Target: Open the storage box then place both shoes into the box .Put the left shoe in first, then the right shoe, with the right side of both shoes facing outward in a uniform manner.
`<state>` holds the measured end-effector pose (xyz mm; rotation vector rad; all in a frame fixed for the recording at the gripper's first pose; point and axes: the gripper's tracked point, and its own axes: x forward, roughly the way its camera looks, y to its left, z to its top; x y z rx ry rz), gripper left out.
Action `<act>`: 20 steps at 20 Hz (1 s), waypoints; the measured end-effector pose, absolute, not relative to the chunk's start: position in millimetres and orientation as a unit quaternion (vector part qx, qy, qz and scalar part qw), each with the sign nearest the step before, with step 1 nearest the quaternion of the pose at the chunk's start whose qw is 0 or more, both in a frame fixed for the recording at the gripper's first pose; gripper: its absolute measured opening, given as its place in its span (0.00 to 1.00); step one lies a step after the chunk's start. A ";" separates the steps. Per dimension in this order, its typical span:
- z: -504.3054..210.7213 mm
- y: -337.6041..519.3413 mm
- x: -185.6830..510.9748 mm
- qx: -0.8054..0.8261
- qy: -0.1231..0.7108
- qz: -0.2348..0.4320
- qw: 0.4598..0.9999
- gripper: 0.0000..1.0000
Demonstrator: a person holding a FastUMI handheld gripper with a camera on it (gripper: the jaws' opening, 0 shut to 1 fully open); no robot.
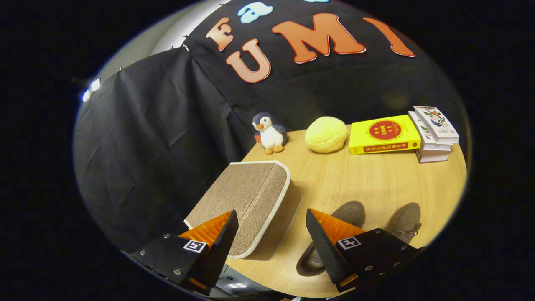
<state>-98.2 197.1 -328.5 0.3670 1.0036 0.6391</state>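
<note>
While hovering above wooden table, gripper spread wide, grasping nothing, closed storage box just ahead, two shoes beside right finger.

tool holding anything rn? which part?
Nothing. The tool is open above the table, its fingers either side of the closed box's corner; both shoes lie untouched.

The storage box is set on the tabletop, lid closed, partly between the spread jaws of the gripper, which grip nothing. Two shoes are laid side by side to its right, one partly hidden behind the right finger. Beyond, along the booth wall, a penguin toy, a round cushion, a book and a stack of books are ranged left to right.
</note>
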 end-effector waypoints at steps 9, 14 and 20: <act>-356.9 248.4 -123.3 0.277 0.540 0.328 0.724 0.97; -367.3 267.6 -129.7 0.317 0.560 0.323 0.694 0.96; -366.9 273.0 -133.0 0.346 0.568 0.319 0.675 0.91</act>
